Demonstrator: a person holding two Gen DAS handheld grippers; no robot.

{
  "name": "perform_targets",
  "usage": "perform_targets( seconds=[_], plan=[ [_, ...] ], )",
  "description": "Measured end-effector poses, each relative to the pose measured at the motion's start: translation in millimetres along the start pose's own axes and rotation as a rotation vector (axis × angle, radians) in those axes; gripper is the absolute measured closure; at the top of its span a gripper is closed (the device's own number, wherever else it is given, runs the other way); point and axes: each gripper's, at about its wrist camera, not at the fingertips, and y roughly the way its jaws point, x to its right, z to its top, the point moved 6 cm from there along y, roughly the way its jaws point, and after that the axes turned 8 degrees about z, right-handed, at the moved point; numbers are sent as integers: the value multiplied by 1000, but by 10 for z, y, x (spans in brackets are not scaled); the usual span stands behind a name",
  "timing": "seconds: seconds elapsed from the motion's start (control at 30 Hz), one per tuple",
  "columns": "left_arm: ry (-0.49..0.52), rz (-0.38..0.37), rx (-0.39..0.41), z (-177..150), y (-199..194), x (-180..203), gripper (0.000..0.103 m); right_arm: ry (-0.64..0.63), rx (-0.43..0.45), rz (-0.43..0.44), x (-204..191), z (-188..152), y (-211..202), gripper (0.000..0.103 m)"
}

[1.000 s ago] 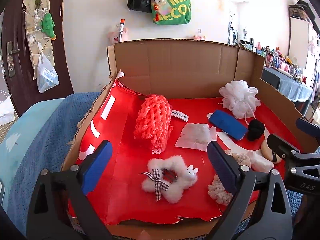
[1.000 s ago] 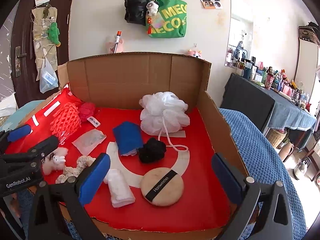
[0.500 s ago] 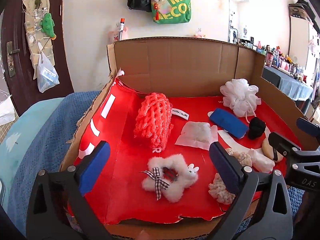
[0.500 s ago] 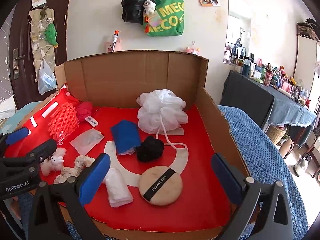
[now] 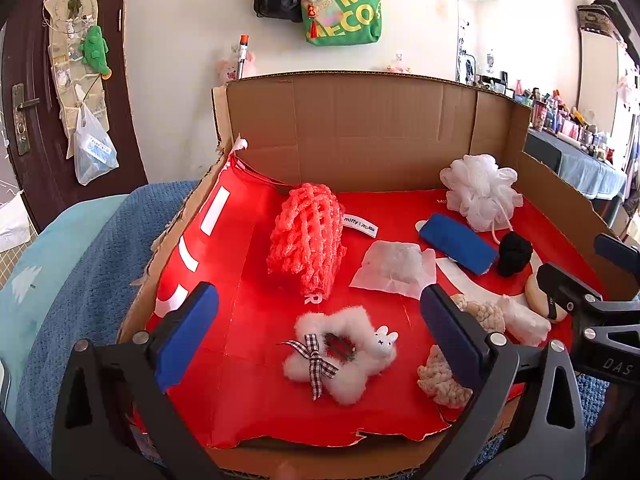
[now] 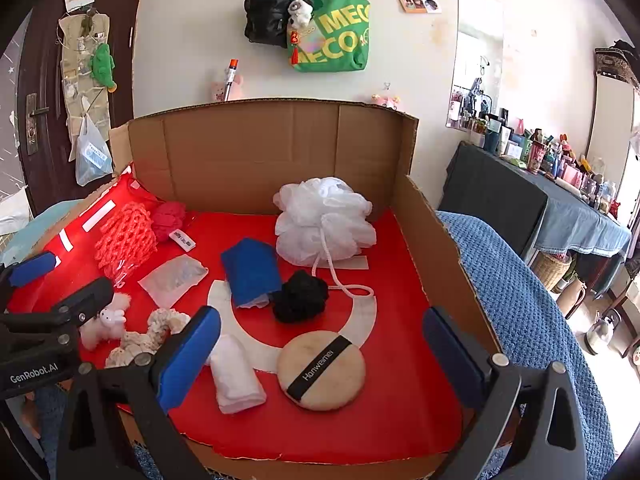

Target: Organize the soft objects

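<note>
Soft items lie on the red floor of a cardboard box point(image 5: 360, 128). In the left wrist view: an orange foam net point(image 5: 306, 236), a white fluffy scrunchie with a bunny point(image 5: 340, 352), a clear pouch point(image 5: 394, 268), a blue cloth point(image 5: 456, 242), a white bath pouf point(image 5: 480, 190), a black scrunchie point(image 5: 514, 254). The right wrist view shows a tan powder puff point(image 6: 322, 370), a white rolled cloth point(image 6: 236, 376), a cream knit scrunchie point(image 6: 148, 336), a pink yarn ball point(image 6: 170, 220). My left gripper point(image 5: 316, 336) is open above the fluffy scrunchie. My right gripper point(image 6: 320, 348) is open above the puff.
The box point(image 6: 280, 152) sits on a blue knit blanket point(image 6: 516, 280). Its back and right walls stand high; the left flap point(image 5: 188, 240) slopes outward. A dark table with bottles point(image 6: 552, 184) stands at the right. Bags hang on the wall point(image 6: 328, 32).
Both grippers have drifted slightly, so the box contents sit a little lower in each view. Both stay open and no object has moved.
</note>
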Motion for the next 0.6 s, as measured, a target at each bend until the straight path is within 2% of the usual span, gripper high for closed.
perform_targets(
  seconds=[0.6],
  plan=[
    [2, 0, -2, 2, 5, 1, 0, -2, -1, 1, 1, -6, -9, 0]
  ],
)
